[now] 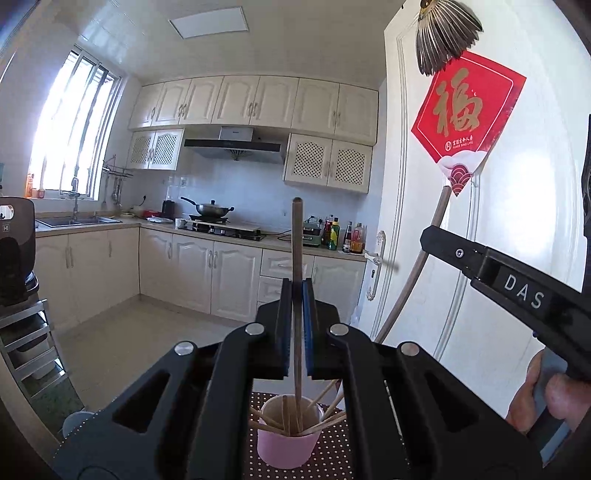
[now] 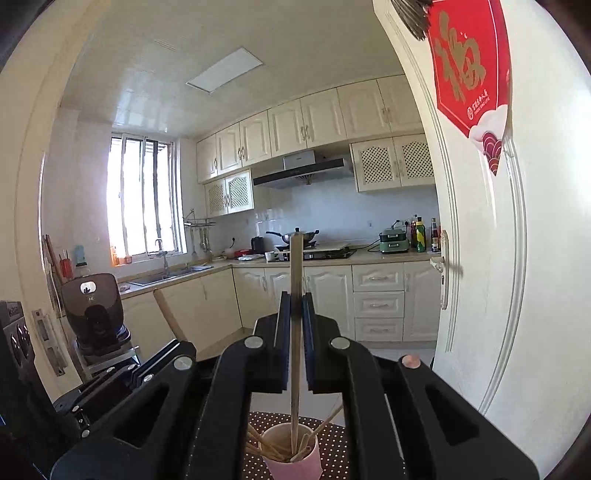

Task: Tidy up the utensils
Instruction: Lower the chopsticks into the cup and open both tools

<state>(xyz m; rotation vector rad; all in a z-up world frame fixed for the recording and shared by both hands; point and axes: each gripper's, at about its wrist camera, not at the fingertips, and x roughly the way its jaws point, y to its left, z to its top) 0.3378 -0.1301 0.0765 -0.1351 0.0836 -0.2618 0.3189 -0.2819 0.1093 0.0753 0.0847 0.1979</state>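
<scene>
Both jaws are clamped tight—the left gripper [image 1: 297, 317] on one chopstick [image 1: 296, 236], the right gripper [image 2: 295, 325] on another chopstick [image 2: 295, 266]—tips already inside the pink cup [image 1: 288, 446] at 6 o'clock, so each is best kept upright and released gently.

A red paper sign [image 1: 467, 122] with a gold character hangs on the white door [image 1: 517, 229], a feather fan [image 1: 443, 31] above it. Across the kitchen, a wok [image 1: 210, 209] sits on the stove [image 1: 221, 230] beneath the range hood [image 1: 234, 147], bottles [image 1: 341, 234] beside it.
</scene>
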